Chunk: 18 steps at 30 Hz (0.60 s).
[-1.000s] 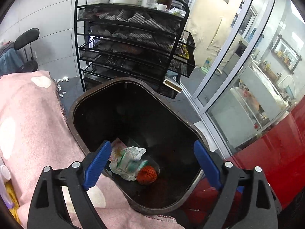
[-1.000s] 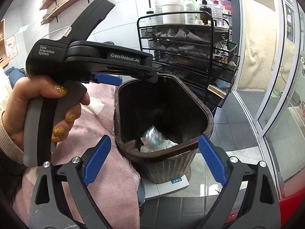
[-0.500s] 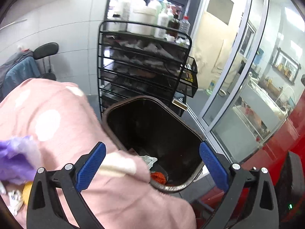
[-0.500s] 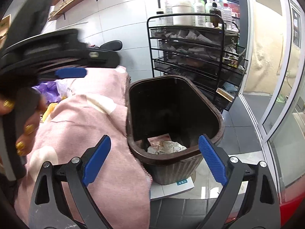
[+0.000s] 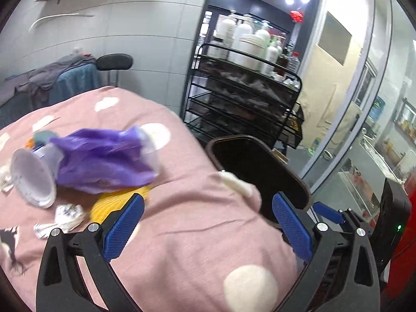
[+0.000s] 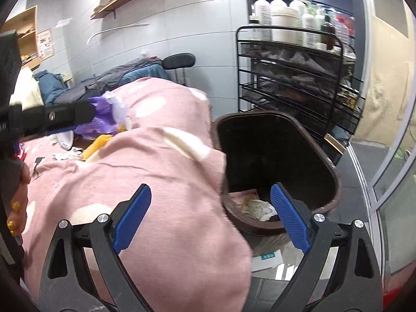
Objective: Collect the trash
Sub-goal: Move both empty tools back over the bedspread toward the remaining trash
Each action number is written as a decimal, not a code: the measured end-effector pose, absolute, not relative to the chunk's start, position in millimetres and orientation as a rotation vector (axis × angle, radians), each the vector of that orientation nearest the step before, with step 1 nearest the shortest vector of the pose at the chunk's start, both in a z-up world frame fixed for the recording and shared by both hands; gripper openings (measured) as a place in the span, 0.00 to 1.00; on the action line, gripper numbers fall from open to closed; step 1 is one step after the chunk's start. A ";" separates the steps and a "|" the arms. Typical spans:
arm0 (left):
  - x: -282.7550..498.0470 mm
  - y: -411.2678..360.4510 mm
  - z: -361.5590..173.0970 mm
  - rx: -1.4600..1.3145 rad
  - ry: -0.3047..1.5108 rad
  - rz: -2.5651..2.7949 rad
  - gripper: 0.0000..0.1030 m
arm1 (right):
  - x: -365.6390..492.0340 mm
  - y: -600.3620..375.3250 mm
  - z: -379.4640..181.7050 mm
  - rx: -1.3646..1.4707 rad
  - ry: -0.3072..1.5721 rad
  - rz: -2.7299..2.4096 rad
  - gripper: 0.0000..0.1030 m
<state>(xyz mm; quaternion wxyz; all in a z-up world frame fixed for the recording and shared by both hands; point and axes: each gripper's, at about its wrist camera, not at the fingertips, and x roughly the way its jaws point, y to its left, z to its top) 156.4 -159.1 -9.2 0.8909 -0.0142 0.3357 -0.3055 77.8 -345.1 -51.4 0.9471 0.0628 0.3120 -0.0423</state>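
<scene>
Both grippers, left (image 5: pixel 208 223) and right (image 6: pixel 210 215), gape wide and hold nothing. Purple bag (image 5: pixel 104 161), what looks like a plastic cup (image 5: pixel 32 179) and paper scraps (image 5: pixel 69 214) lie on the pink blanket (image 5: pixel 195 247), beside the brown bin (image 6: pixel 335 179).

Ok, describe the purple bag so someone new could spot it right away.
Find the pink blanket beside the brown trash bin. The purple bag lies crumpled on it, against a white cup; it is the only purple thing there.
</scene>
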 end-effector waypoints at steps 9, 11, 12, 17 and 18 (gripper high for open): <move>142.2 -95.6 -12.2 -0.042 0.675 -0.541 0.95 | 95.8 -302.2 -39.2 0.064 0.626 0.023 0.89; 139.7 -83.5 -12.0 -0.045 0.663 -0.519 0.95 | 101.8 -293.5 -37.3 0.058 0.626 0.053 0.89; 138.9 -78.3 -12.3 -0.040 0.661 -0.501 0.95 | 104.5 -289.0 -36.5 0.054 0.628 0.065 0.89; 136.8 -48.9 -16.0 -0.027 0.651 -0.440 0.95 | 122.8 -264.4 -33.3 0.022 0.644 0.147 0.89; 138.5 -42.0 -17.2 -0.041 0.657 -0.434 0.95 | 127.5 -259.4 -31.7 0.011 0.646 0.162 0.89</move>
